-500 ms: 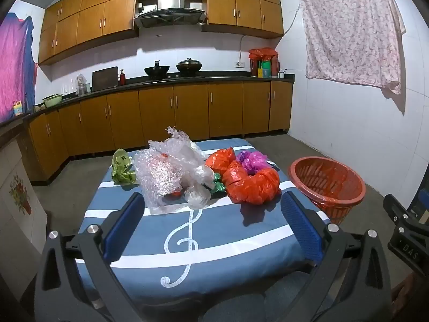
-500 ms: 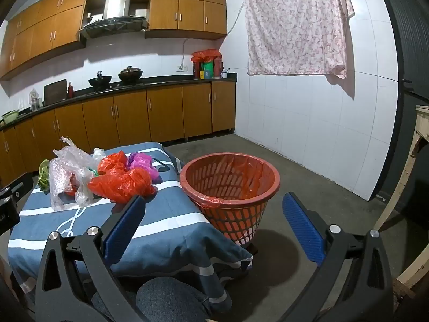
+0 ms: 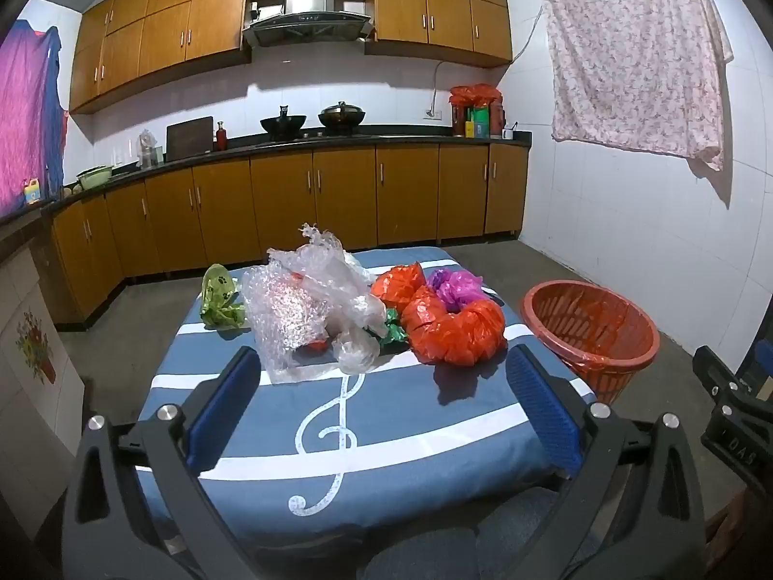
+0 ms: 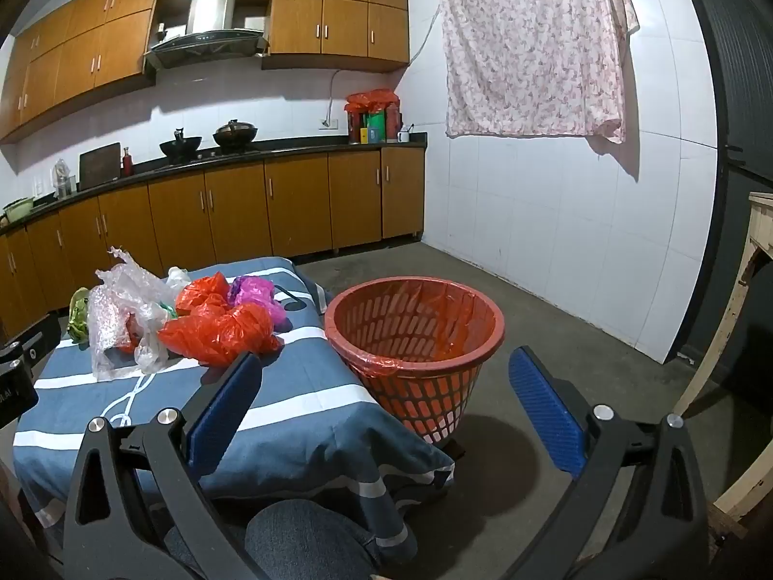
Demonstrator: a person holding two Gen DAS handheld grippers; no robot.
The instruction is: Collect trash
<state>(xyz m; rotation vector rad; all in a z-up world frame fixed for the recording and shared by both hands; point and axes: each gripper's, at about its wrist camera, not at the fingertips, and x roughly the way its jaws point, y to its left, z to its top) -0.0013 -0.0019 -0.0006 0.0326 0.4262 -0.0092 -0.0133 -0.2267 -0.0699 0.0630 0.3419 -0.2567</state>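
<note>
Nothing moved; both grippers (image 3: pixel 381 386) (image 4: pixel 386 386) wide apart, trash bags (image 3: pixel 454 328) untouched.

- The left gripper (image 3: pixel 381 415) sits slightly nearer the table (image 3: pixel 415 454), so the red bag (image 3: pixel 454 333) looks a touch larger
- From the right gripper (image 4: pixel 381 415), the basket (image 4: pixel 413 333) sits marginally lower

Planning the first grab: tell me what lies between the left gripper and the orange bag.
Only bare blue striped cloth, as the left wrist view shows. The left gripper, jaws open, hangs short of the orange bag with nothing in the way.
</note>
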